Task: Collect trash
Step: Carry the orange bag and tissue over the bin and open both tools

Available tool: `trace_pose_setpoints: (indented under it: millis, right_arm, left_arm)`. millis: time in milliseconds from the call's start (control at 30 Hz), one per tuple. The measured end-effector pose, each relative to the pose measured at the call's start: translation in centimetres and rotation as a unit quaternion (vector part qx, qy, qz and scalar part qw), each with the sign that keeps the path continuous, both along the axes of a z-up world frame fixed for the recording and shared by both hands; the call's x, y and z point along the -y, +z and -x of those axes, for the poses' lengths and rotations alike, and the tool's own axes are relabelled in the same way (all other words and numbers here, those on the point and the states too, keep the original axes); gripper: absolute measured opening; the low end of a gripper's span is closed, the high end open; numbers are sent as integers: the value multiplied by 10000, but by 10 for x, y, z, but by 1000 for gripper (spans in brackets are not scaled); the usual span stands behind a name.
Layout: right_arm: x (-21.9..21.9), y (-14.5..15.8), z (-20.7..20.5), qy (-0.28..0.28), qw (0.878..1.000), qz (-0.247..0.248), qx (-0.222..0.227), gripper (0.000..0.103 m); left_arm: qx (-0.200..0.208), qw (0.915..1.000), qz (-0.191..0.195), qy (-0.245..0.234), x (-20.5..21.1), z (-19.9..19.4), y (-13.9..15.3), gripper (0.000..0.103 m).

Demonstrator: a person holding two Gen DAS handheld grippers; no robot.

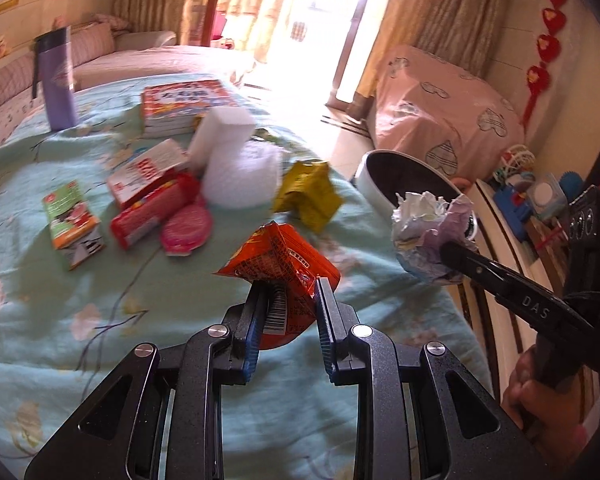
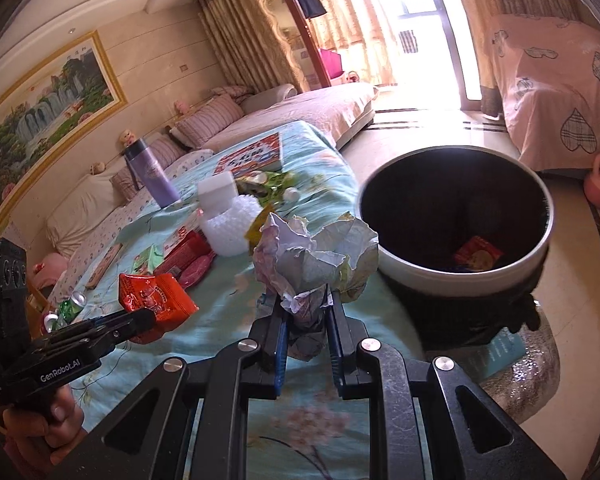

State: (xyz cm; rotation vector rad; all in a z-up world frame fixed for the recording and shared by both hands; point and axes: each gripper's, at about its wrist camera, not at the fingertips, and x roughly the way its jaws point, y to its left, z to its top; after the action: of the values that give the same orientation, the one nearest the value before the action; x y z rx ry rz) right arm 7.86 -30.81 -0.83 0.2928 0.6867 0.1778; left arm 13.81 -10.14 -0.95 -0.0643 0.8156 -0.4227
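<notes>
Your left tool [image 1: 286, 300] is clamped on an orange snack wrapper [image 1: 278, 264], which sticks up from between the blue pads with its barcode side facing the camera. Your right tool [image 2: 306, 322] is pinched on a crumpled ball of paper [image 2: 316, 256] (white and pale purple), held up above the near edge of the table. In the left wrist view that paper ball [image 1: 432, 236] sits in front of the rim of the trash bin [image 1: 374, 176]; in the right wrist view the trash bin [image 2: 456, 280] stands just past the table's edge on the floor, round, white outside and dark inside, with a red packet [image 2: 478, 256] lying at its bottom.

The table is covered by a light green flowered cloth [image 1: 100, 340]. More trash lies on it beyond the orange wrapper: a yellow wrapper [image 1: 308, 194], a red packet [image 1: 152, 210] touching a round pink lid [image 1: 186, 228], and a small green carton [image 1: 72, 224] off to the left. A red and white box [image 1: 148, 170] lies just behind the red packet, near a piece of white bubble wrap [image 1: 242, 176] and a white foam block [image 1: 224, 130]. Farther back are a stack of books [image 1: 184, 106] and an upright purple bottle [image 1: 58, 80]. In the right wrist view some green wrappers [image 2: 272, 184] lie beyond the foam block, though you cannot make out what they are.
</notes>
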Motion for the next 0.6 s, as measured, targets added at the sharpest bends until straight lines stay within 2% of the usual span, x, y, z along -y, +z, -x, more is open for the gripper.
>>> trace_pose_setpoints:
  millis: [600]
  right_arm:
    - [73, 8, 3, -636, 9979, -10, 89, 18]
  left_arm:
    - [169, 9966, -190, -785, 90, -17, 12, 23]
